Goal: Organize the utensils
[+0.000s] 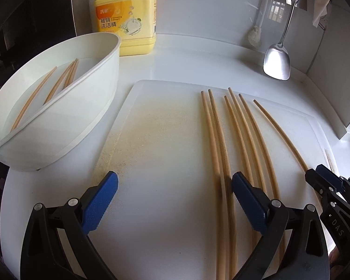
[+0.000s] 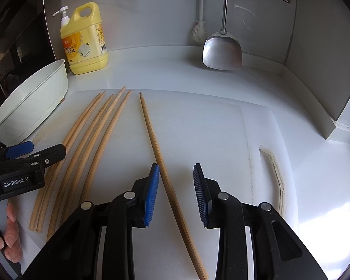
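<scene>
My left gripper (image 1: 175, 186) hangs with jaws spread wide and empty over the white cutting board (image 1: 165, 126) on the bench (image 1: 198, 58); its right fingertip (image 1: 239, 182) overlaps the leftmost of the five chopsticks (image 1: 242, 135) lying side by side, though I cannot tell whether it touches. My right gripper (image 2: 176, 173) is parted, straddling a single chopstick (image 2: 156, 144) set apart to the right, pads seemingly not pressing it. Left of the board, the white holder (image 1: 98, 98) carries four more chopsticks (image 1: 58, 86). Behind: yellow detergent bottle (image 1: 128, 16), steel spatula (image 1: 277, 63).
</scene>
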### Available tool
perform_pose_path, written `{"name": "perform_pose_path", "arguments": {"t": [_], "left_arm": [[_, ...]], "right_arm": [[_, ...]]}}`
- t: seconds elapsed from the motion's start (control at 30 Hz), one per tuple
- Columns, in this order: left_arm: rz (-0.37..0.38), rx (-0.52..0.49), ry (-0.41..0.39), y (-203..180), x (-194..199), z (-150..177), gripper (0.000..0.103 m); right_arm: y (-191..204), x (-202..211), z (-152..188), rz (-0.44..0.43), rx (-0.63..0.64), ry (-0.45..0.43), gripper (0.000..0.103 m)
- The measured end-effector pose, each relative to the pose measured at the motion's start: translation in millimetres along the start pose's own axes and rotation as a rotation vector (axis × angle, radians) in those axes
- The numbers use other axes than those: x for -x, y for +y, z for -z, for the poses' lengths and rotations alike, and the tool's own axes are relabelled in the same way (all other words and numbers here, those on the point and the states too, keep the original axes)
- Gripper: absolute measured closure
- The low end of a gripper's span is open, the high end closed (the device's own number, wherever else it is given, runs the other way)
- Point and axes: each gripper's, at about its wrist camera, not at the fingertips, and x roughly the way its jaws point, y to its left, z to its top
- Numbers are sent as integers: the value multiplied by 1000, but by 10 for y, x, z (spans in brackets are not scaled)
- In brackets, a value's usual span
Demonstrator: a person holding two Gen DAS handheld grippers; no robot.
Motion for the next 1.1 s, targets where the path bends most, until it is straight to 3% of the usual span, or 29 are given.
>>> {"name": "perform_pose_path", "arguments": {"t": [0.5,1.1], "left_arm": [[20,44,-27,162,33,-11,7],[-71,72,-13,293,-38,-45,7]], "right_arm": [[80,-45,-53,-17,37,5,73],[68,-122,-125,-24,49,11,73]]}}
